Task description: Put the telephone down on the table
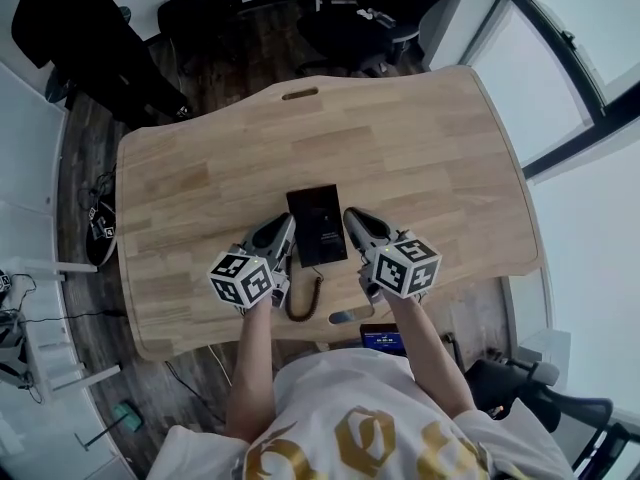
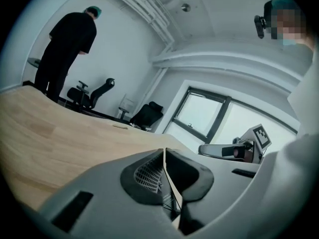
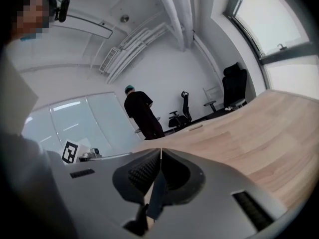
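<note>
In the head view a flat black telephone (image 1: 317, 225) lies on the wooden table (image 1: 430, 158) near its front edge. Its dark coiled cord (image 1: 303, 306) runs back toward the person. My left gripper (image 1: 285, 224) is just left of the telephone and my right gripper (image 1: 352, 216) just right of it, both beside it and not gripping it. In the left gripper view the left jaws (image 2: 164, 151) meet with nothing between them. The right jaws (image 3: 160, 151) in the right gripper view are likewise shut and hold nothing.
A person in black (image 1: 80, 28) stands beyond the table's far left corner, with office chairs (image 1: 350, 18) behind the far edge. A cable slot (image 1: 300, 94) is cut near the far edge. A small device with a lit screen (image 1: 382, 339) sits below the front edge. Windows run along the right.
</note>
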`<state>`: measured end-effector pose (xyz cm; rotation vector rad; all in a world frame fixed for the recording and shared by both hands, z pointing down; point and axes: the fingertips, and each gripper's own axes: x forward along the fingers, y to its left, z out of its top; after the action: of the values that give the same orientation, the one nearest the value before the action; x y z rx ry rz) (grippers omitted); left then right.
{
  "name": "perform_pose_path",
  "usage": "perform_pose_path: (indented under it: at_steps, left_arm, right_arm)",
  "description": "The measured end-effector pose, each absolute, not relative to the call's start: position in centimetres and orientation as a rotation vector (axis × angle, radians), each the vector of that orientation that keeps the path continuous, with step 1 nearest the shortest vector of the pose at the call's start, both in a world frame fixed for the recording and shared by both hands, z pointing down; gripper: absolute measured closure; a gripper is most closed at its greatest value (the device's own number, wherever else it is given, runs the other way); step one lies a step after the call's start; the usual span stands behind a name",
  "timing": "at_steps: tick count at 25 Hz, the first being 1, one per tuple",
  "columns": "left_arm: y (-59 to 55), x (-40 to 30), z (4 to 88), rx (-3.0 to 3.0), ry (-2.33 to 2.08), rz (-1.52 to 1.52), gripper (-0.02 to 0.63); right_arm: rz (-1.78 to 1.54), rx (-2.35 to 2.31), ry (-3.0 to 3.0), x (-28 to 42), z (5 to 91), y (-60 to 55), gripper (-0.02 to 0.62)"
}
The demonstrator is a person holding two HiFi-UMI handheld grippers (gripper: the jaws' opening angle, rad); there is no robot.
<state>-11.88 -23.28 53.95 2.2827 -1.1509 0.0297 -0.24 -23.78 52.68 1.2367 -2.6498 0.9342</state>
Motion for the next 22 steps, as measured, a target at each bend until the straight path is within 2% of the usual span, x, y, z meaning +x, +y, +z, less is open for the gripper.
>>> perform_pose_path:
  at_steps: [10, 22]
  left_arm:
    - [-20.1, -14.2, 49.5, 2.366, -1.339, 0.006, 0.597]
    - [-16.6, -13.0, 45.6, 2.439, -1.359, -0.045, 0.597]
  right_arm:
    - [0.727, 1.306, -2.609, -0.6, 50.9, -20.3, 0.58]
    - [0.382, 1.314, -2.594, -0.8, 47.1, -16.3, 0.58]
